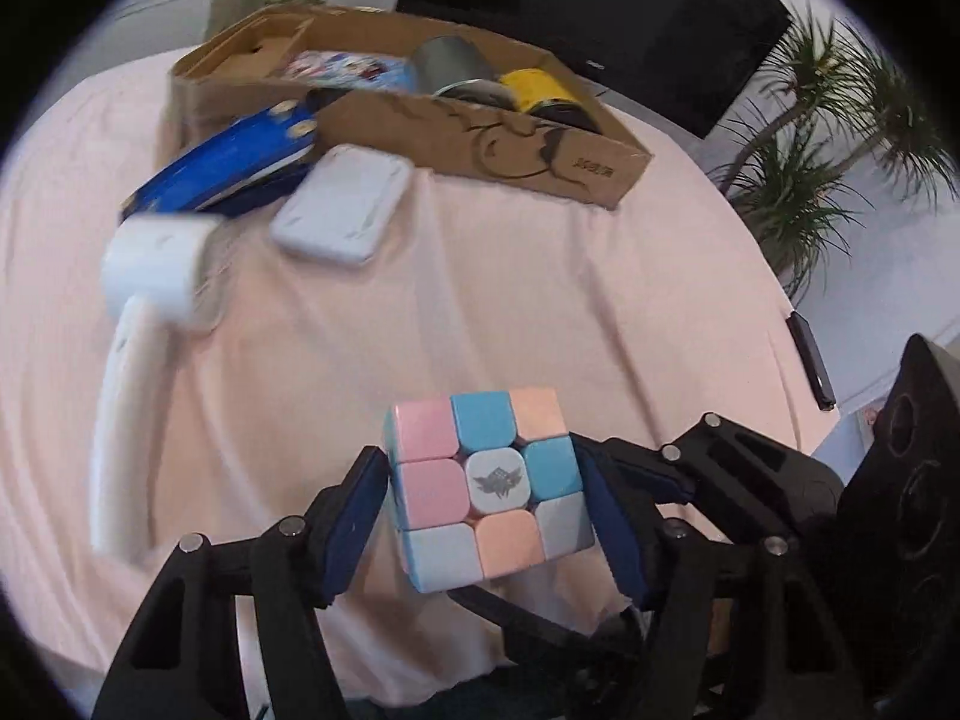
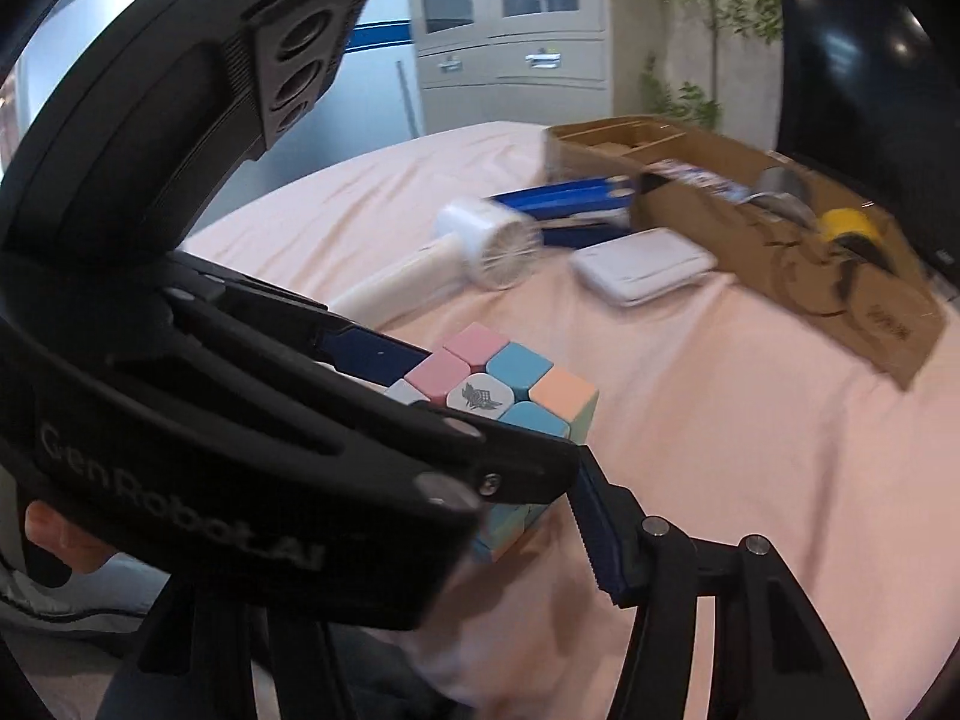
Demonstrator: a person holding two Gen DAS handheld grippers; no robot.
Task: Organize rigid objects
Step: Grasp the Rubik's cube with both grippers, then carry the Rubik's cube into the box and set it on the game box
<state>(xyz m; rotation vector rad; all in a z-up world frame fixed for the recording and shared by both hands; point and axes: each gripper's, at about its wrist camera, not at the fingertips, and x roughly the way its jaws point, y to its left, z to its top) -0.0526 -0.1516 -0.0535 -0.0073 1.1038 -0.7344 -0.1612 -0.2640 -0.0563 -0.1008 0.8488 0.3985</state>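
Note:
My left gripper point(image 1: 486, 504) is shut on a pastel puzzle cube point(image 1: 489, 489) and holds it above the pink cloth near the front. The cube also shows in the right wrist view point(image 2: 498, 390), between the left gripper's blue pads point(image 2: 372, 348). My right gripper sits just behind and right of it; only its right finger point(image 2: 600, 540) shows, the left one is hidden behind the left gripper's body point(image 2: 240, 420). A cardboard box point(image 1: 480, 144) at the back holds a metal tin point(image 1: 450, 63), a yellow roll point(image 1: 537, 90) and a printed pack point(image 1: 342, 69).
On the pink cloth point(image 1: 480, 312) lie a white handheld fan point(image 1: 150, 276), a blue flat case point(image 1: 228, 156) and a white flat device point(image 1: 342, 204). A black monitor point(image 1: 600, 6) and plants point(image 1: 810, 168) stand behind. A dark phone-like item point(image 1: 813, 360) lies at the right edge.

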